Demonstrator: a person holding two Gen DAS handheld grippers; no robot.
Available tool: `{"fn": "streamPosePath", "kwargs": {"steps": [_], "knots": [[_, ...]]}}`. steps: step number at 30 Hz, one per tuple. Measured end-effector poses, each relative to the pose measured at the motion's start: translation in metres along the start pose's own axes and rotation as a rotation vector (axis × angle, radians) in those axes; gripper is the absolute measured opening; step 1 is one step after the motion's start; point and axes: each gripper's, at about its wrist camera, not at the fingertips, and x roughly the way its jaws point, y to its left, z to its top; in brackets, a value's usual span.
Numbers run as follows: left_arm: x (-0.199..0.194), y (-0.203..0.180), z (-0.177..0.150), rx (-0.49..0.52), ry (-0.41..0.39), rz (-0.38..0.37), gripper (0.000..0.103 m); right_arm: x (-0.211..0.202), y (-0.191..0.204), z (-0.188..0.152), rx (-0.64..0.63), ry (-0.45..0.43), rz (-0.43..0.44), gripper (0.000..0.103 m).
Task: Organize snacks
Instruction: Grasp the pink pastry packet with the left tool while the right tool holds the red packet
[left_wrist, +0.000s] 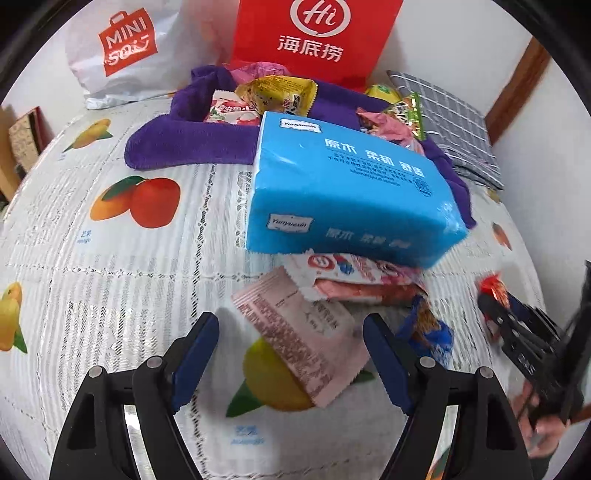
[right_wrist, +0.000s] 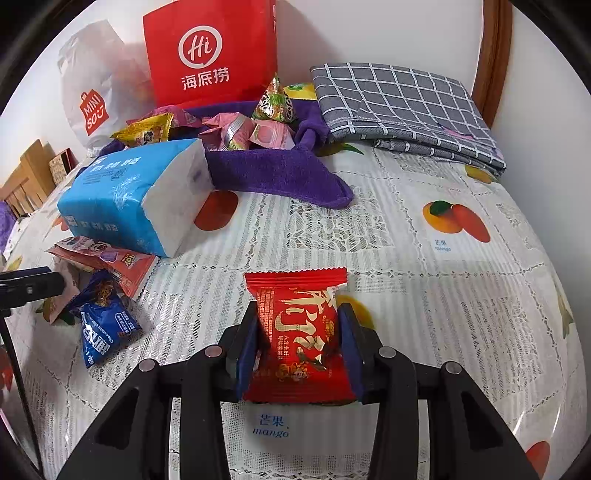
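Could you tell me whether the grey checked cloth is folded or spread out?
Folded: the grey checked cloth shows stacked layers along its near edge.

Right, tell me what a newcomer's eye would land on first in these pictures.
First, the red snack packet clamped between the right gripper's jaws, just above the fruit-print tablecloth. Next, the big blue tissue pack lying mid-table, resting partly on the purple towel heaped with snacks. Behind them, a bright red paper bag stands against the wall.

Red snack packet (right_wrist: 301, 332) (gold lettering), blue tissue pack (left_wrist: 351, 192), purple towel (right_wrist: 280, 177), grey checked cloth (right_wrist: 399, 99), fruit-print tablecloth (right_wrist: 424, 295)
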Motion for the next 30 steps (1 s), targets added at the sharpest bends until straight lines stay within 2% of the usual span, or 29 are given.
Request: {"fn": "streamPosePath", "kwargs": {"steps": [5,8,10,16,18,20,23,27,30], "knots": [[0.006,-0.013,0.003,-0.033,-0.016,0.072,0.077,0.000,0.001,0.000,0.001,0.000,0.001,0.043],[0.005,-0.014,0.003,-0.031,-0.023,0.099,0.064,0.000,0.000,0.000,0.008,-0.001,0.010,0.043],[0.001,-0.011,0.000,-0.020,-0.013,0.082,0.058,0.000,-0.001,0.000,0.007,-0.001,0.009,0.043],[-0.015,0.000,-0.020,-0.022,-0.002,0.096,0.060,-0.001,-0.002,0.000,0.015,-0.001,0.021,0.044],[-0.019,-0.001,-0.027,-0.010,-0.008,0.122,0.063,-0.001,-0.002,0.000,0.016,0.000,0.027,0.045],[-0.018,-0.004,-0.032,-0.016,-0.011,0.155,0.073,-0.001,-0.003,0.000,0.015,0.001,0.027,0.045],[-0.016,-0.012,-0.038,0.001,-0.017,0.234,0.075,-0.001,-0.003,0.001,0.016,0.002,0.029,0.045],[-0.018,-0.014,-0.042,-0.028,-0.037,0.261,0.074,-0.001,-0.005,0.001,0.025,0.002,0.041,0.045],[-0.021,-0.013,-0.040,-0.017,-0.045,0.258,0.061,-0.001,-0.005,0.001,0.026,0.002,0.043,0.045]]}}
